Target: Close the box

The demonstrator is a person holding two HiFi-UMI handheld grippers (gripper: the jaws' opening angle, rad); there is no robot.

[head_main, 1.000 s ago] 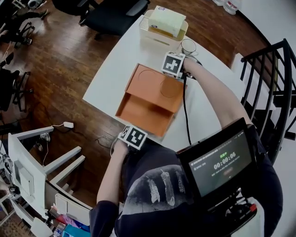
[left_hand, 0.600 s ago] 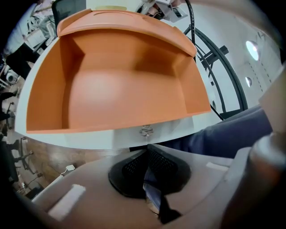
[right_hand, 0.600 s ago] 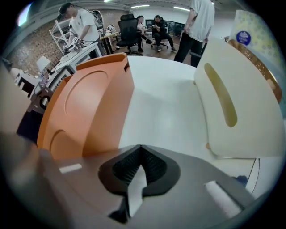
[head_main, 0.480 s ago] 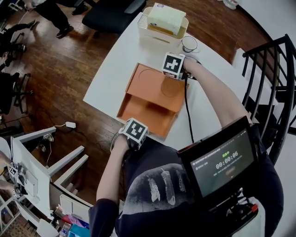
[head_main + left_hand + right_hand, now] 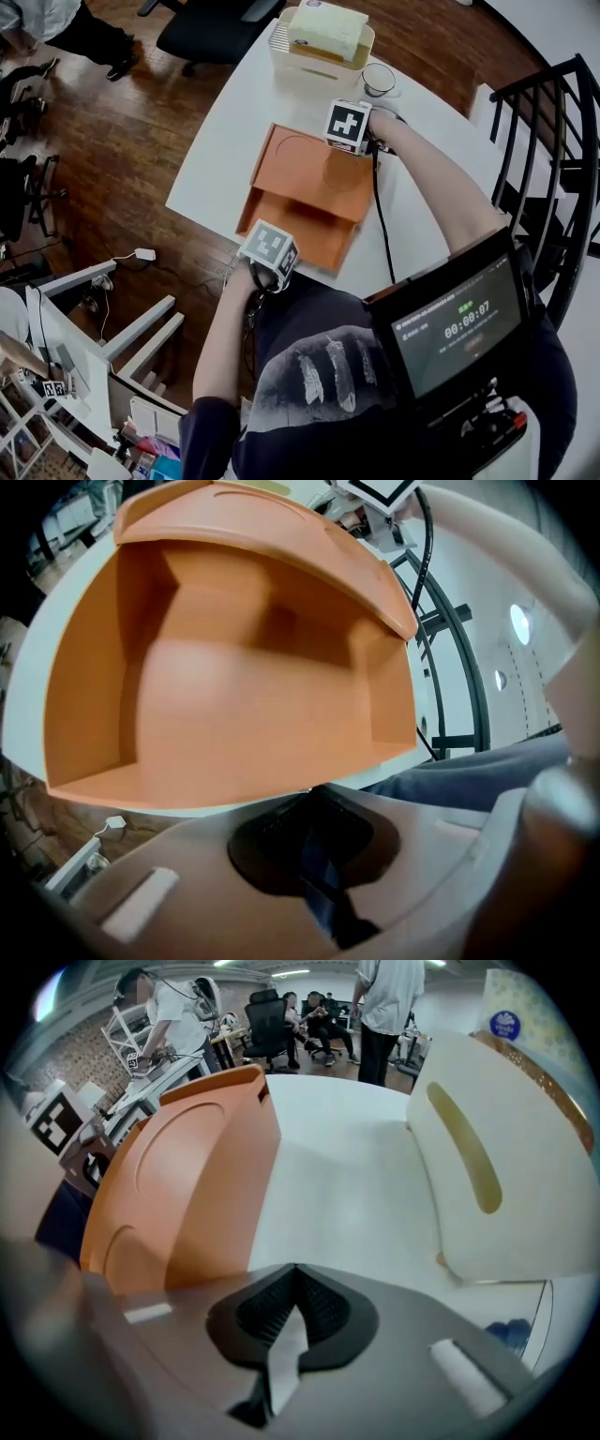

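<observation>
An orange box [image 5: 298, 217] lies open on the white table [image 5: 225, 131], its empty tray toward me and its lid [image 5: 309, 169] spread beyond it. My left gripper [image 5: 274, 251] is shut and empty at the tray's near edge; in the left gripper view the tray's hollow [image 5: 234, 686] fills the picture just past the gripper [image 5: 309, 795]. The right gripper [image 5: 343, 131], also shut with nothing in it, sits at the lid's far right corner. In the right gripper view the lid [image 5: 178, 1194] is to the left of the gripper [image 5: 295, 1267].
A cream tissue holder [image 5: 319, 42] and a glass cup [image 5: 378, 80] stand at the table's far end. A black cable [image 5: 380, 216] runs along the box's right side. Black stair railing [image 5: 544, 141] is to the right. People stand behind the table [image 5: 384, 997].
My left gripper has come up and forward from the table's near edge to the tray's front edge and has tilted. The right gripper has stayed at the lid's corner.
</observation>
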